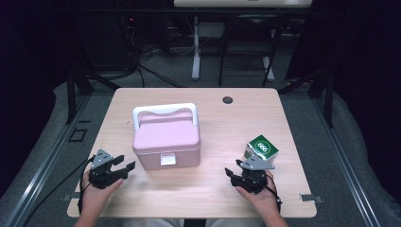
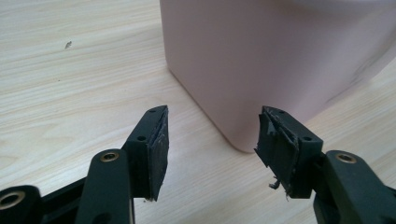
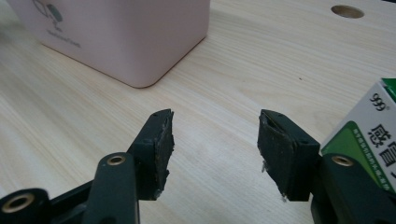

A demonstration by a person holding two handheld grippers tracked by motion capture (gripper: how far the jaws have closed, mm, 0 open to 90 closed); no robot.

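Note:
A pink box (image 1: pixel 165 142) with a white handle and a white front latch stands shut in the middle of the table. My left gripper (image 1: pixel 124 164) rests on the table at its left front, open, with nothing between its jaws. In the left gripper view the box's rounded corner (image 2: pixel 261 60) rises just beyond the left gripper (image 2: pixel 212 140). A green and white carton (image 1: pixel 261 149) stands at the right. My right gripper (image 1: pixel 233 173) sits just in front of it, open and empty. The right gripper view shows the right gripper (image 3: pixel 215 140) with the carton (image 3: pixel 369 135) beside its right jaw and the pink box (image 3: pixel 126 37) farther off.
The wooden table (image 1: pixel 213 194) has a round cable hole (image 1: pixel 228 100) at its back edge, also seen as the hole (image 3: pixel 347 11) in the right gripper view. Bare wood lies between the two grippers. Dark floor, cables and desk legs lie beyond the table.

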